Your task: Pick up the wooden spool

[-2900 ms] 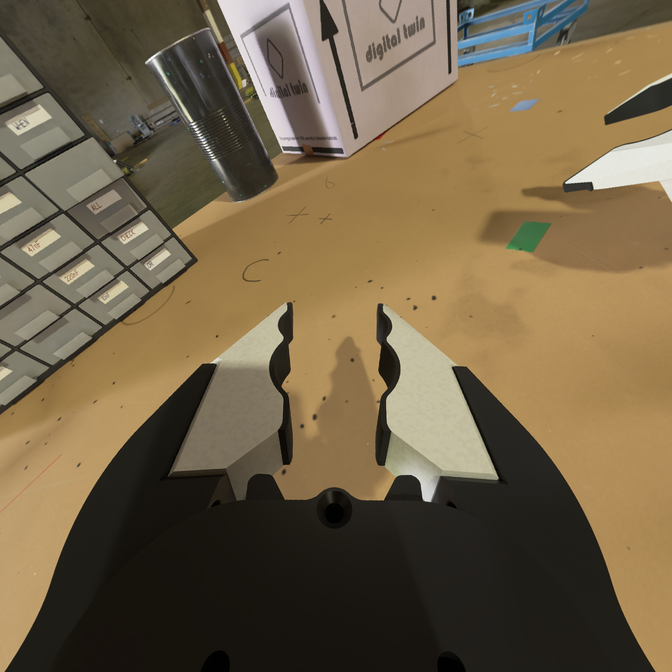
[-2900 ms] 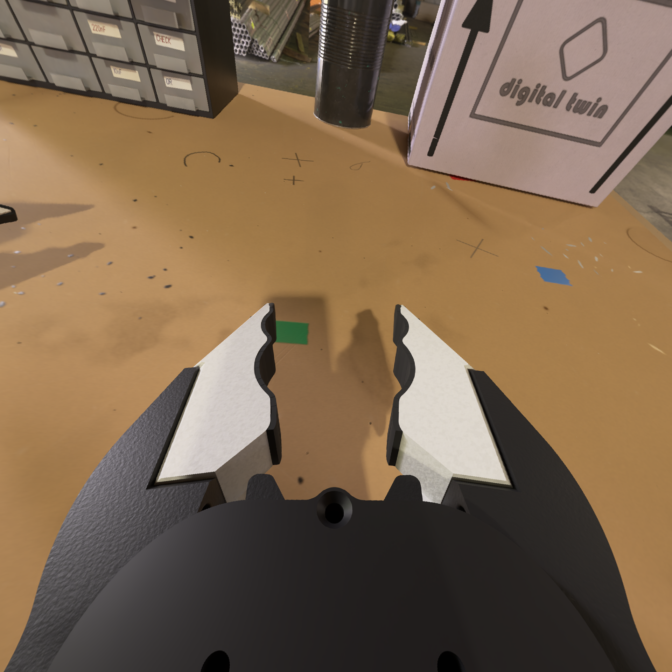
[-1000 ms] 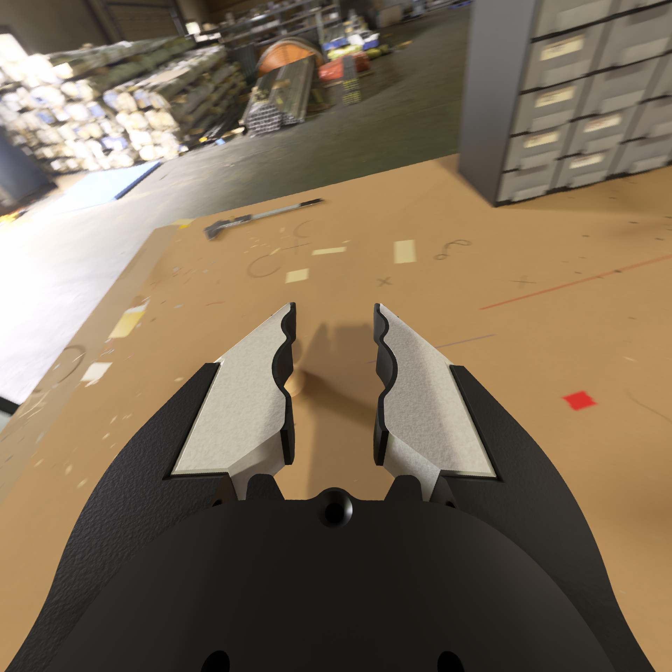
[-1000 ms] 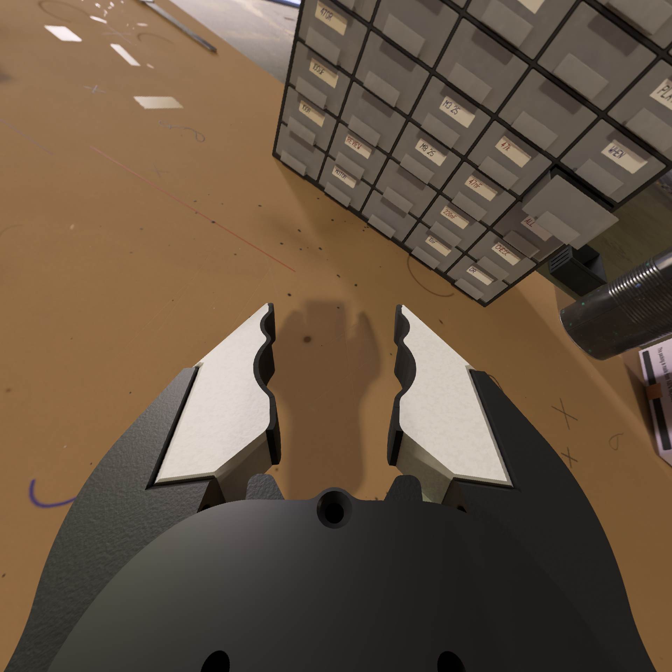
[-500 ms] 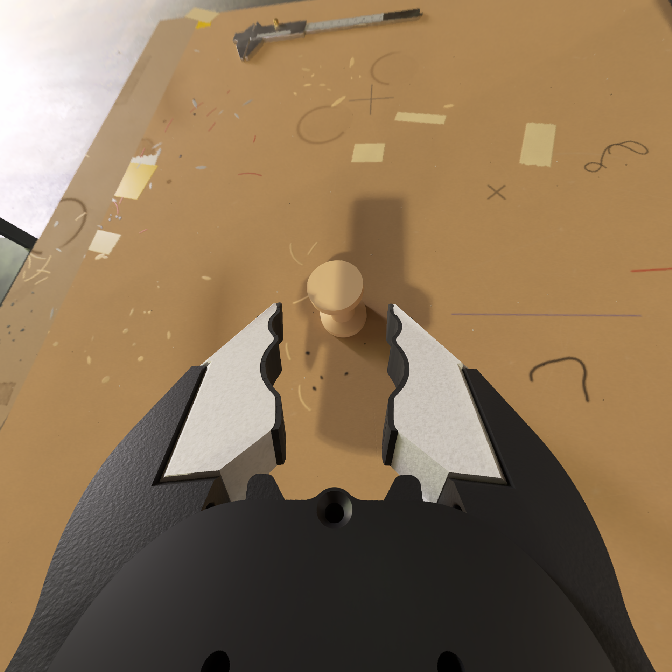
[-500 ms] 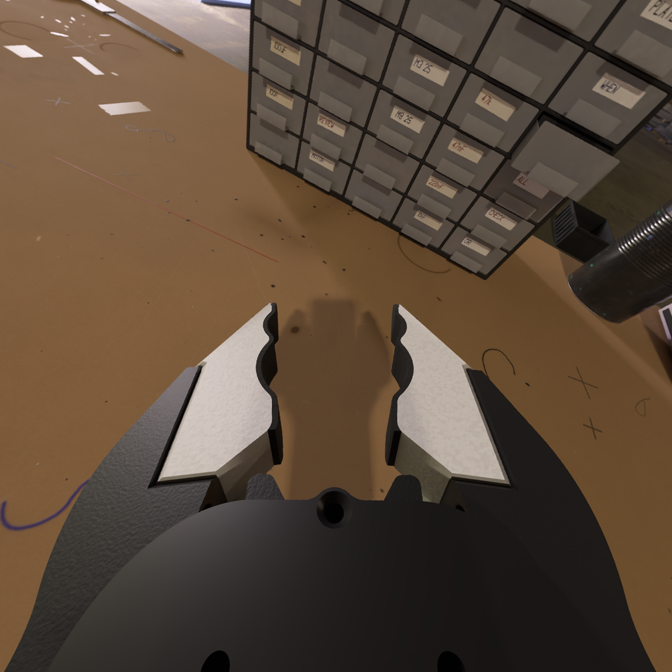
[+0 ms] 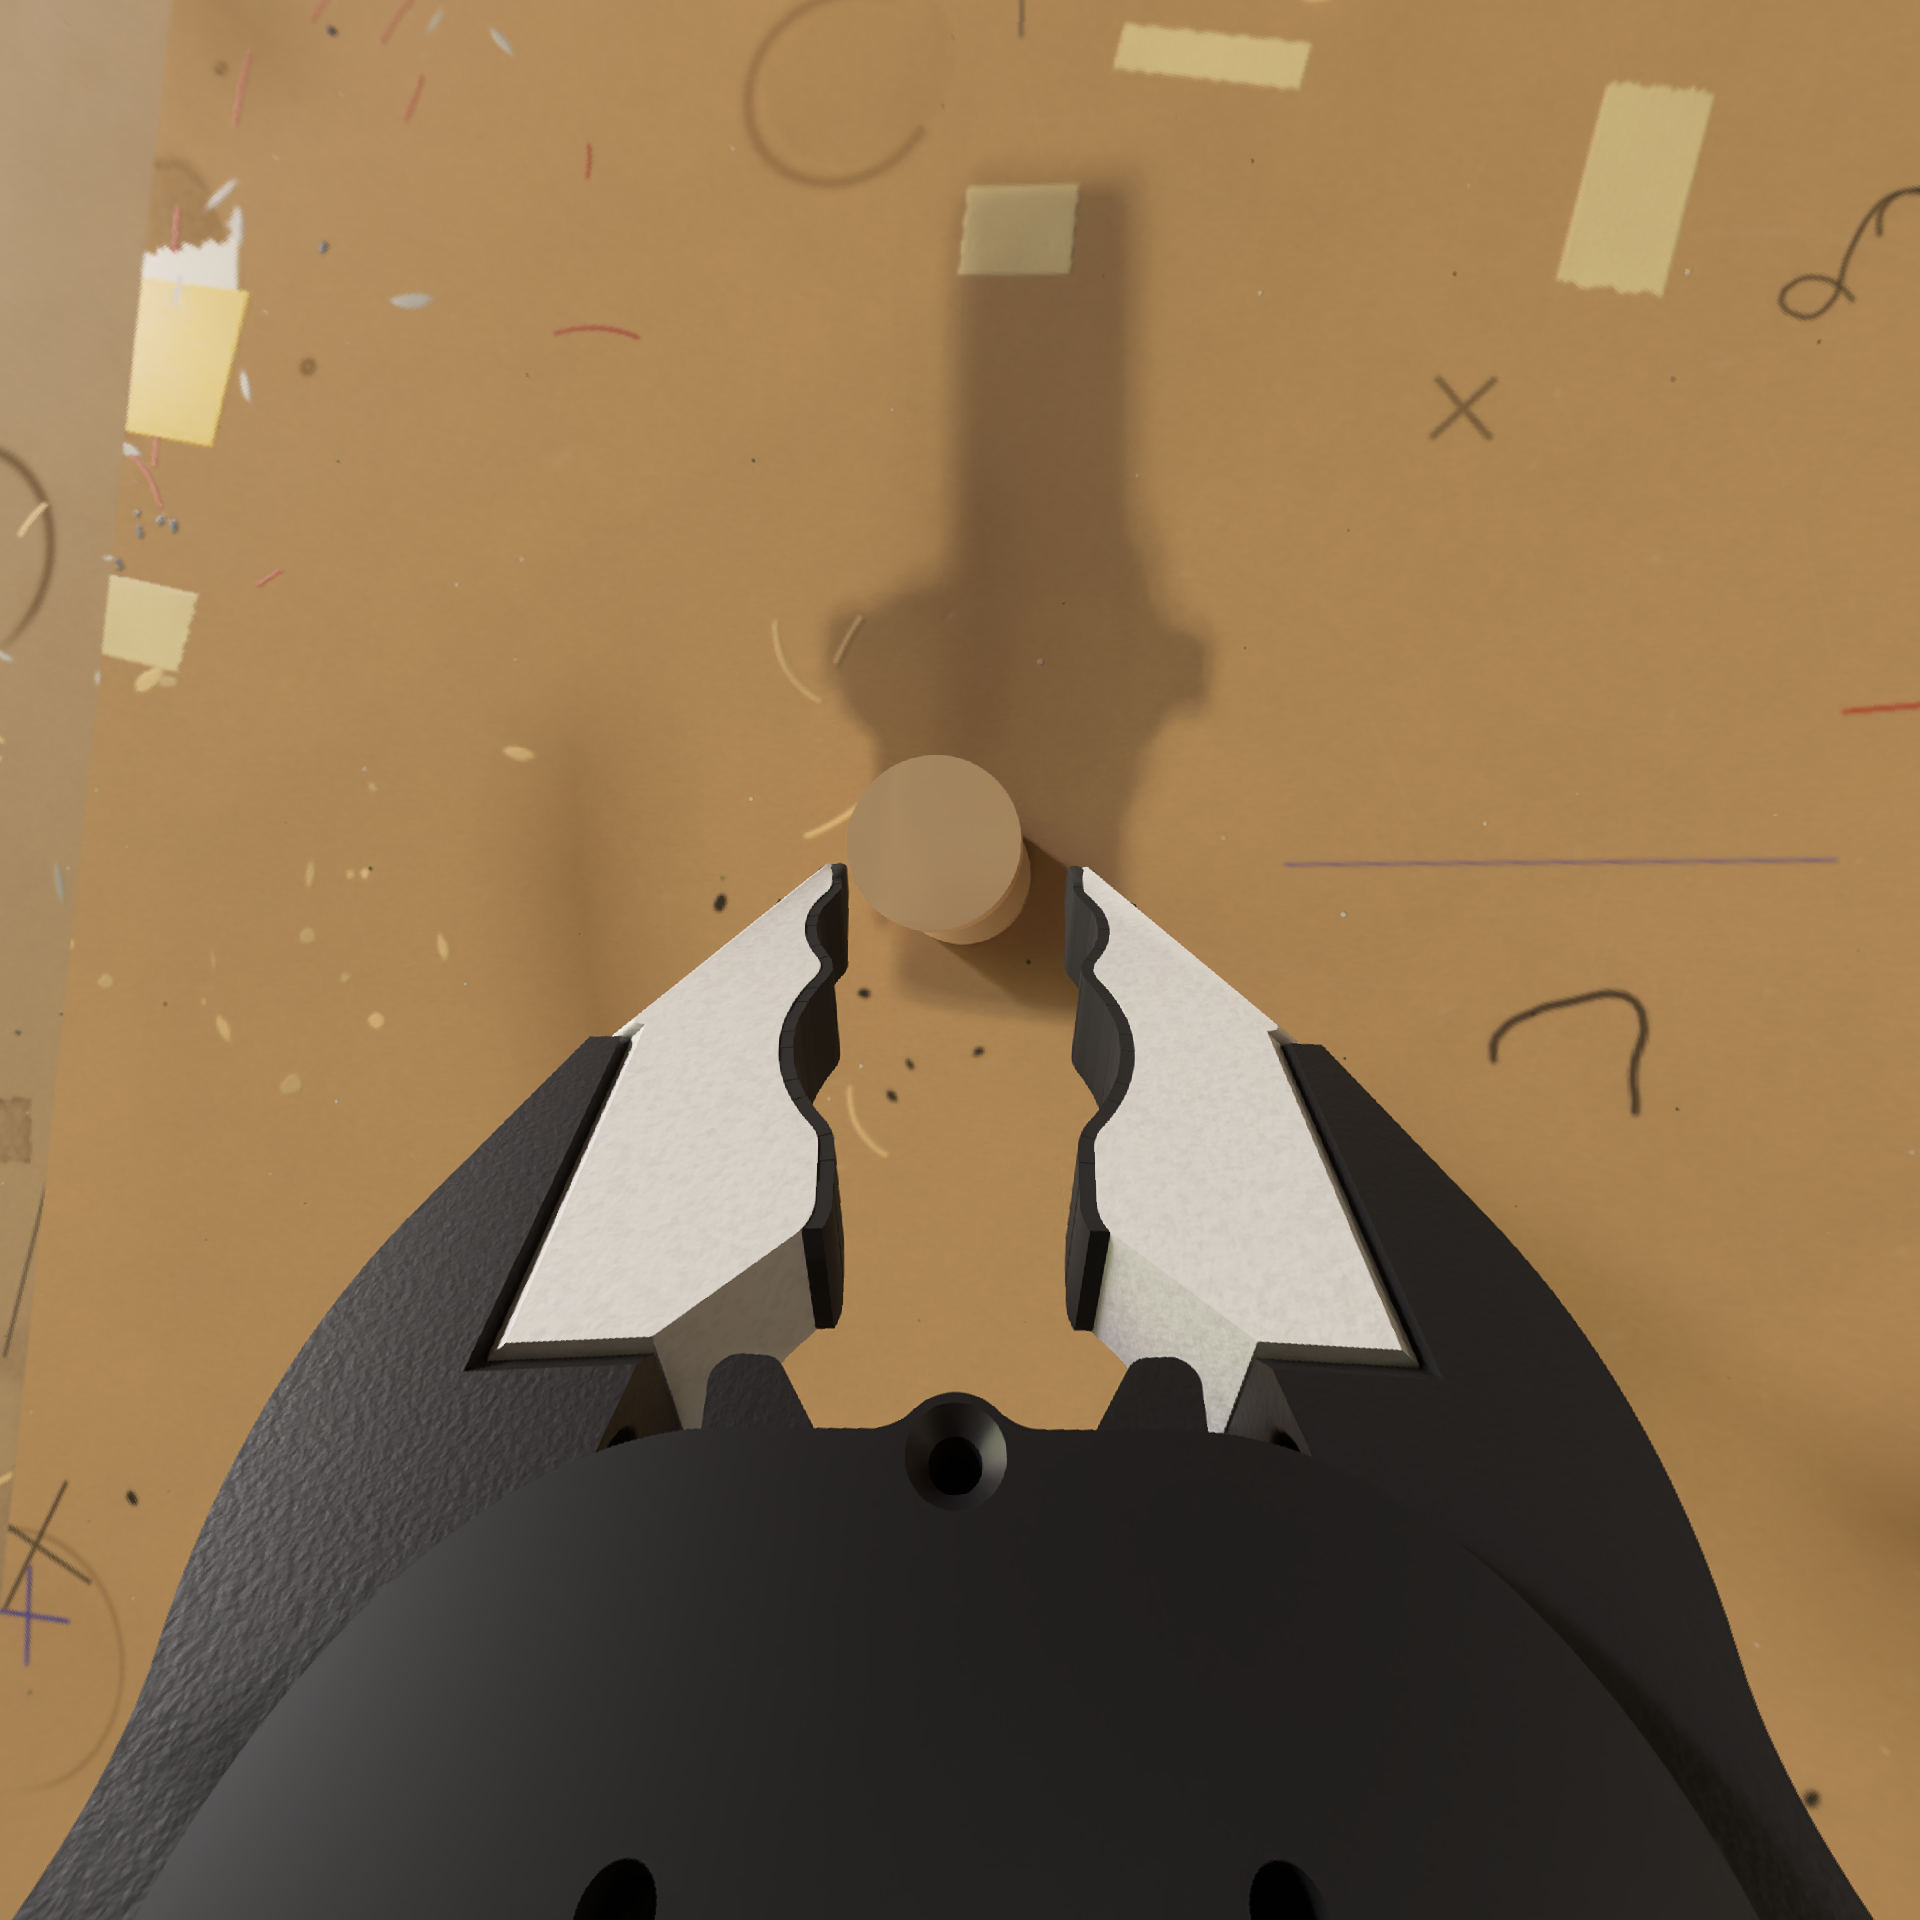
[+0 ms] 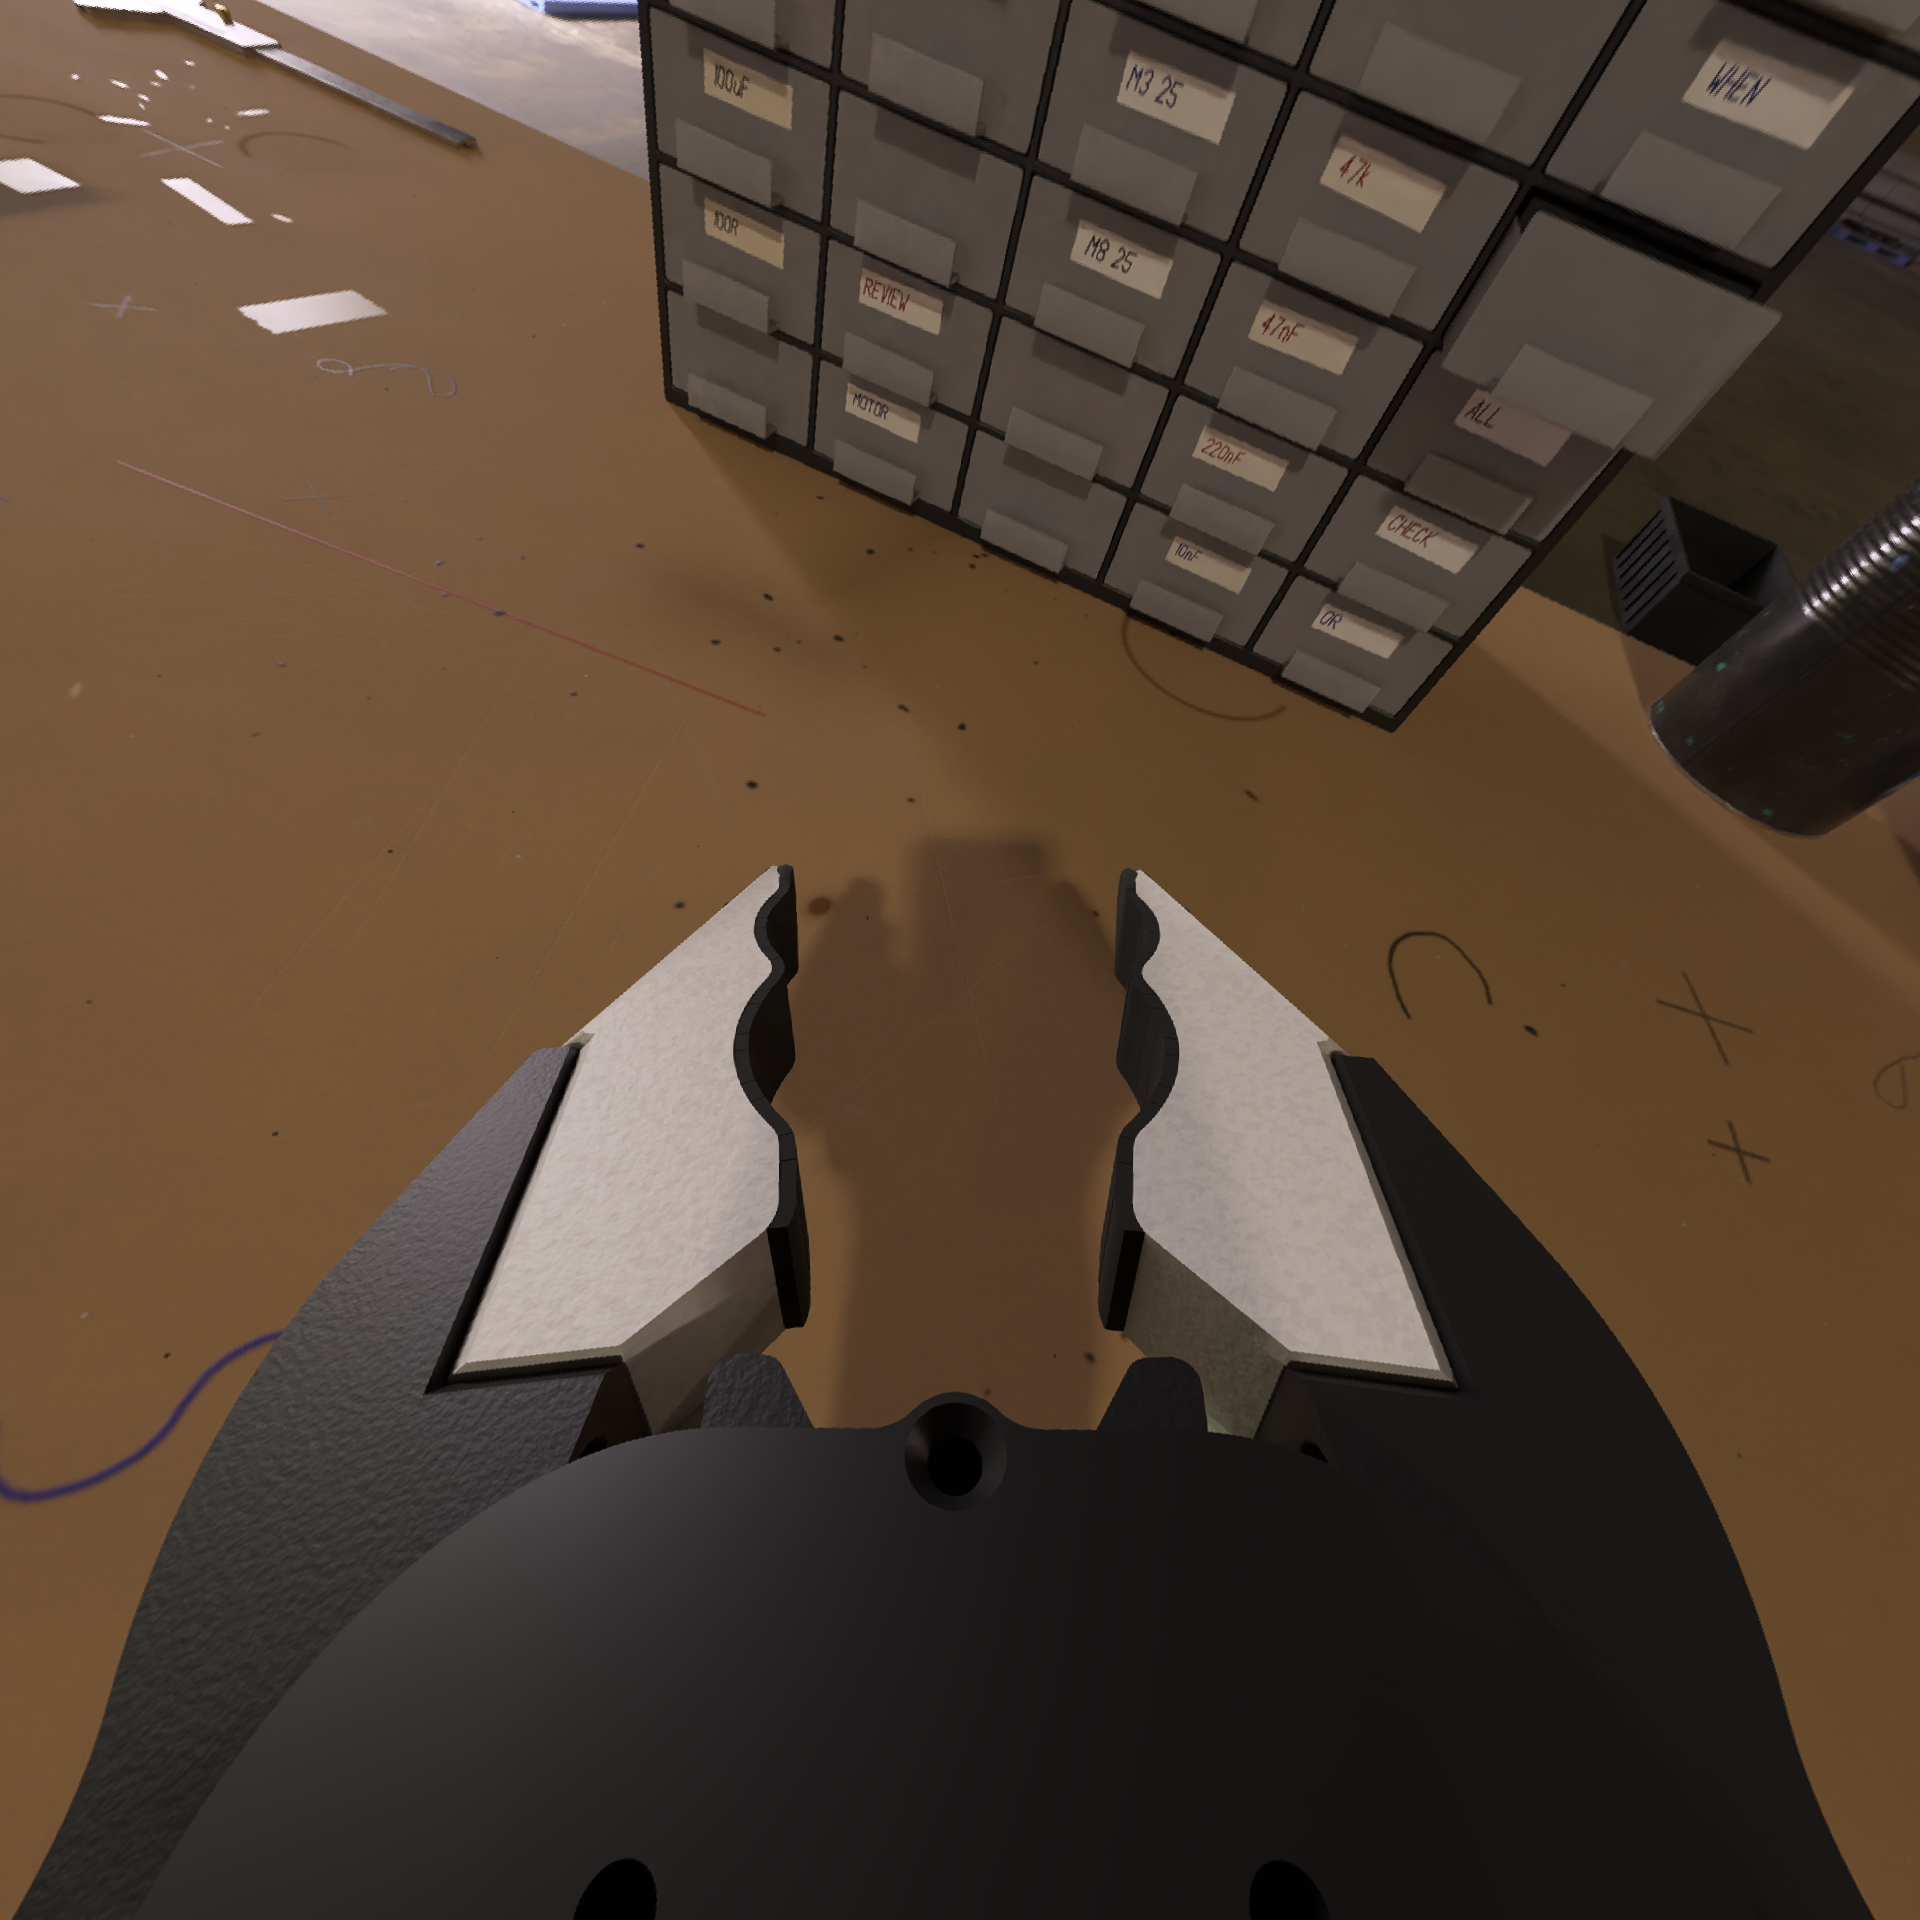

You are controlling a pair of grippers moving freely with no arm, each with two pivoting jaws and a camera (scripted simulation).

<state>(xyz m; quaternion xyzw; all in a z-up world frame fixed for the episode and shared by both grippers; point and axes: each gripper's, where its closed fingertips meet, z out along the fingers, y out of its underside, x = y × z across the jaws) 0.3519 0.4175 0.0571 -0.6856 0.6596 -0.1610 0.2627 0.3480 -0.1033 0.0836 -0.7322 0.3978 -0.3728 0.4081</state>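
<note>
The wooden spool (image 7: 935, 844) is a small pale wood piece standing upright on the brown tabletop; I see its round top from almost straight above. My left gripper (image 7: 956, 883) is open and points down at it, with the spool just beyond and between the two fingertips, nearer the left one. Nothing touches the spool. My right gripper (image 8: 956, 883) is open and empty over bare tabletop, and the spool does not show in the right wrist view.
Pale tape strips (image 7: 1631, 187) and pencil marks lie on the table beyond the spool; the table's left edge (image 7: 62, 520) is near. In the right wrist view a grey drawer cabinet (image 8: 1143, 312) stands ahead, a metal can (image 8: 1808, 686) at right, a caliper (image 8: 312, 73) far left.
My left gripper has tipped further down and come closer to the spool, which now sits at the fingertips. My right gripper has drifted slightly nearer the drawer cabinet.
</note>
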